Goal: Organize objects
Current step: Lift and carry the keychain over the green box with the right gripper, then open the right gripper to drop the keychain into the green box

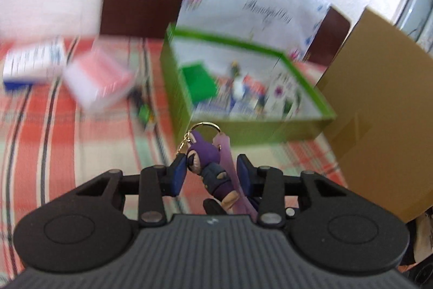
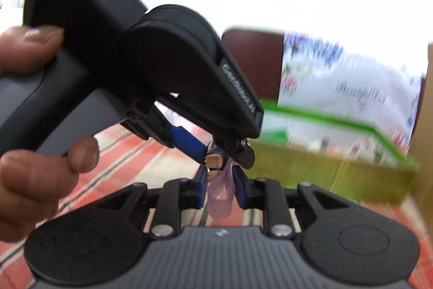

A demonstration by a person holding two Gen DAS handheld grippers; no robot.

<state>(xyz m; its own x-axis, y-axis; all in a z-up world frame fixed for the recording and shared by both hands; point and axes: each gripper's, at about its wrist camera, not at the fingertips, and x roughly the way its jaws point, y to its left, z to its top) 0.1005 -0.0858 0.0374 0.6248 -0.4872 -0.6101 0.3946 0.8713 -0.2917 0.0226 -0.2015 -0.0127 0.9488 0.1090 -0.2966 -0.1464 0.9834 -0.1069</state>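
keychain figure [image 1: 207,169], a rubbery purple doll with a gold ring and a pale lilac strap [image 1: 230,175], sits between the blue pads of your left gripper [image 1: 211,172], whose jaws stand narrow with the doll against the left pad; whether they truly pinch it you cannot tell from the blur. your right gripper [image 2: 219,187] has its jaws drawn close on the lilac strap loop just under the doll's feet. your hand [image 2: 29,153] wraps the left gripper's handle. beyond, a green-rimmed open box [image 1: 305,123] with floral lining rests on the red plaid bench [image 1: 81,142]; a pink-topped white carton [image 1: 100,80] lies left, a brown cardboard box [image 1: 379,113] right.
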